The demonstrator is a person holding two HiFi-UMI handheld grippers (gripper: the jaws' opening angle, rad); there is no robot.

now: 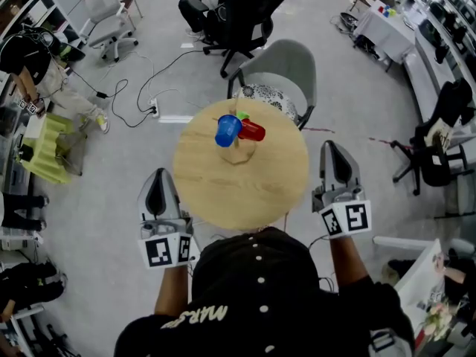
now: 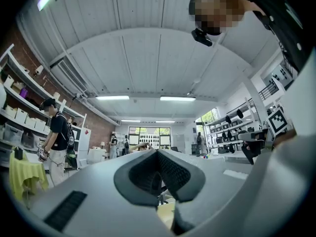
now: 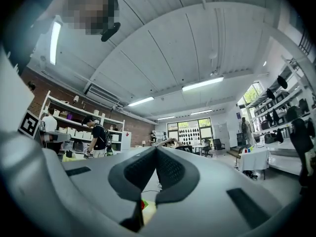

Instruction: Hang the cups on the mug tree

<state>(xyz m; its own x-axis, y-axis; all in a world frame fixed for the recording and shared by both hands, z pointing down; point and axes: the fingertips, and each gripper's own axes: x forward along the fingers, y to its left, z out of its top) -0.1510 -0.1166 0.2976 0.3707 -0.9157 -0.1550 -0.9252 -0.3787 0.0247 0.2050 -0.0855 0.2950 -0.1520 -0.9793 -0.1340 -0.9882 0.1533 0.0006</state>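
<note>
Bright overhead strip lighting, fisheye-warped edges

The right gripper (image 3: pixel 156 152) has its jaws closed together with nothing between them and faces a room with ceiling light strips (image 3: pixel 202 84), a person (image 3: pixel 98 138) at wall shelves (image 3: pixel 69 113) on the left, and a red-green sliver (image 3: pixel 143 204) visible below the jaws.

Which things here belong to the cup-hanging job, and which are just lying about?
Job: mug tree, blue cup, red cup, green piece behind them (probably a cup), round table, left gripper and right gripper, both shut and empty.

Lying about: grey chair, black office chair, floor cables, yellow-green cloth.
</note>
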